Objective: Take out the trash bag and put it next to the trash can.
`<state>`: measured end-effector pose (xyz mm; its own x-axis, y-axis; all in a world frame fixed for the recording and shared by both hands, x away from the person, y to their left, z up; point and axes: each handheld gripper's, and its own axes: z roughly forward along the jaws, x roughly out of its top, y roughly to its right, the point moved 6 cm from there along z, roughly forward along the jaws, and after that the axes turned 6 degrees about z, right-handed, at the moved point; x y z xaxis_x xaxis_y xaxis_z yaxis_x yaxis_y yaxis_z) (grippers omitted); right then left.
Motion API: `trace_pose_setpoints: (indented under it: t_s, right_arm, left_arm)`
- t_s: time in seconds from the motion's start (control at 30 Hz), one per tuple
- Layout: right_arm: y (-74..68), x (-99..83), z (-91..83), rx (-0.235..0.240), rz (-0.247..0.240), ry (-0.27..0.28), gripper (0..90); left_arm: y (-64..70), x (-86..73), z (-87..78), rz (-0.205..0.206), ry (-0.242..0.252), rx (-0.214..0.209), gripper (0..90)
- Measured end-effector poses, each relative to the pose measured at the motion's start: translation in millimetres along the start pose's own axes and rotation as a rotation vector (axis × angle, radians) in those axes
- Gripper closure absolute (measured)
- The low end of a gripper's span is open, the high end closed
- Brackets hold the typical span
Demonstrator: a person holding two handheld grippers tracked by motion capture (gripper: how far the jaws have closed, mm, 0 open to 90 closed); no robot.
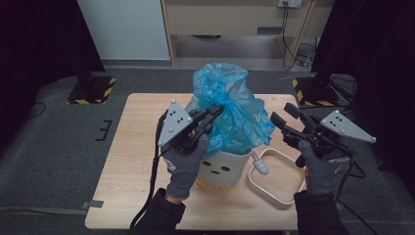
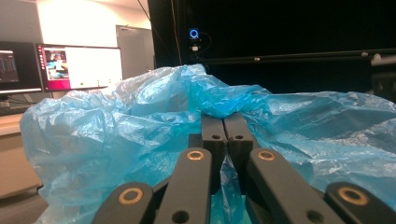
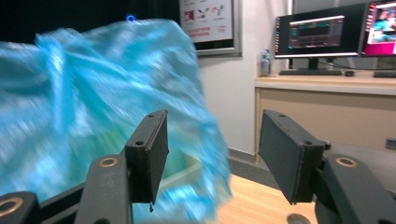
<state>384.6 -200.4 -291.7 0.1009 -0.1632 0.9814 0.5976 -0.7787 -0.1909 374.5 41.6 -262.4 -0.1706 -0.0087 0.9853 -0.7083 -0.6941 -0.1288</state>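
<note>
Blue plastic bag (image 1: 230, 110) is seen billowing up out of a small white bin (image 1: 222, 169) near the middle of the wooden table (image 1: 122, 161). The bin carries a simple face on its front wall; the bag's bulk stands mostly upright above it, leaning a little toward the far edge.

Left gripper (image 1: 215, 111) is pressed into the bag's near-left flank. In the left gripper view its jaws are shut together on a fold of the film (image 2: 224, 109), with plastic bunched on both sides.

Right gripper (image 1: 284, 115) is held just beside the bag's right side, apart from it. In the right gripper view the jaws stand wide apart with nothing between them, and the bag (image 3: 93, 107) lies ahead and to their left, blurred.

A white looped lid frame with a handle (image 1: 276, 181) lies on the table to the right of the bin, below the right gripper.

Judged: the bag is already held on the left, so the unheld right edge is the next grasp, reached by a short sideways move leftward. Open room is ample above the table there; the lid frame below should be cleared.
</note>
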Motion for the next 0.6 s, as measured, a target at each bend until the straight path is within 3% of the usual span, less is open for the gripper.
trace_pose_setpoints:
  t_s: [0.43, 0.6]
  right_arm:
    - [36.4, -42.4, -8.2, -0.115, -0.010, -0.090, 39.4]
    - [48.7, -55.5, -9.7, -0.152, -0.002, -0.121, 39.4]
  left_arm:
    - [-9.8, 20.6, -5.6, 0.027, 0.017, 0.034, 88.9]
    - [-14.0, 37.2, -11.4, 0.046, 0.053, 0.050, 88.9]
